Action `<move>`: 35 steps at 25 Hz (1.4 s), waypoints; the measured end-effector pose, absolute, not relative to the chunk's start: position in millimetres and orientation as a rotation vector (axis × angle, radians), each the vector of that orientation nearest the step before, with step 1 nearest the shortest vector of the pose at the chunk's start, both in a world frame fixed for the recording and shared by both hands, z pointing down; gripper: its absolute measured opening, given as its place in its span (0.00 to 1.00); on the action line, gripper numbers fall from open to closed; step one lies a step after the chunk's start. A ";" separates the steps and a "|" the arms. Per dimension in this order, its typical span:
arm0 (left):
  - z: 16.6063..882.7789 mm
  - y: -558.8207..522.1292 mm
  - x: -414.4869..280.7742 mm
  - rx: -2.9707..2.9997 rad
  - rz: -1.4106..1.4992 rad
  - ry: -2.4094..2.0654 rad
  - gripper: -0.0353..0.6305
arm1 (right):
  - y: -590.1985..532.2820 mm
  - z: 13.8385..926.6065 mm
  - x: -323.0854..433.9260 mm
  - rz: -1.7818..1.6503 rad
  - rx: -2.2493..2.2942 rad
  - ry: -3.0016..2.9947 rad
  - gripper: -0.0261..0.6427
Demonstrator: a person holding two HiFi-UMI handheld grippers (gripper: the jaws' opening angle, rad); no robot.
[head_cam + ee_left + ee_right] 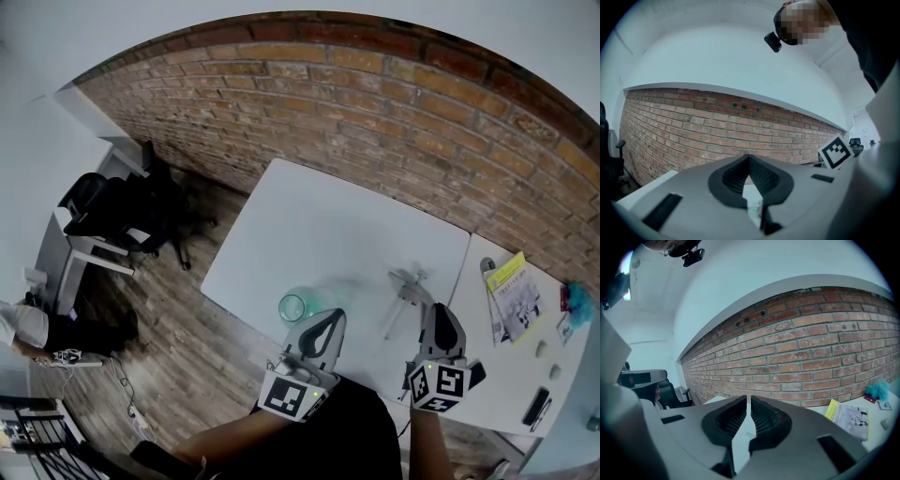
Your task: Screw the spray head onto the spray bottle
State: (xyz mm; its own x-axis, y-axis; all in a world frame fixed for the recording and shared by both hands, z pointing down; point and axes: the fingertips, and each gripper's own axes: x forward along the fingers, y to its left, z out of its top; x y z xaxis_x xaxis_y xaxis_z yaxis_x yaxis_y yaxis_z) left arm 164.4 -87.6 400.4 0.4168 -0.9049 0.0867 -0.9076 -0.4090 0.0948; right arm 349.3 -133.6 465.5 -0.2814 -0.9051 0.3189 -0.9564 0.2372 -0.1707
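Note:
A clear, green-tinted spray bottle (292, 305) stands open-topped near the front left edge of the white table (309, 225). The white spray head (410, 284) lies on its side to the right, its thin tube pointing toward me. My left gripper (332, 319) hovers just right of the bottle, shut and empty. My right gripper (439, 311) sits just right of the spray head's tube, also shut with nothing in it. In the left gripper view the jaws (749, 158) meet against the brick wall; in the right gripper view the jaws (748, 400) are likewise together.
A second white table (506, 361) adjoins on the right, carrying a yellow-edged booklet (511, 295), a blue fluffy item (579, 302) and a black device (536, 405). A brick wall (422, 131) runs behind. A black office chair (122, 211) stands at the left on the wooden floor.

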 end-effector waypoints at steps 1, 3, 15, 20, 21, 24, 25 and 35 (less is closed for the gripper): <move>400.9 -87.6 164.1 2.535 0.034 -1.627 0.05 | -134.8 468.2 348.3 0.509 1.782 -2.339 0.05; 403.5 -88.1 162.6 2.527 0.036 -1.620 0.05 | -137.4 473.8 348.1 0.516 1.797 -2.316 0.06; 400.6 -117.4 161.5 2.557 -0.011 -1.578 0.05 | -159.2 530.3 357.8 0.582 1.811 -2.123 0.14; 401.0 -115.6 161.7 2.545 0.015 -1.561 0.05 | -172.0 549.4 362.0 0.568 1.774 -2.086 0.14; 401.0 -115.7 161.3 2.543 0.021 -1.559 0.05 | -174.8 552.5 362.0 0.564 1.763 -2.080 0.15; 402.9 -118.2 157.8 2.525 0.019 -1.565 0.05 | -181.4 563.6 359.8 0.579 1.741 -2.059 0.15; 403.6 -119.2 157.0 2.520 0.015 -1.568 0.05 | -183.2 568.0 359.2 0.592 1.739 -2.050 0.16; 412.3 -125.2 148.1 2.477 0.019 -1.589 0.05 | -198.5 607.5 354.4 0.690 1.700 -1.971 0.18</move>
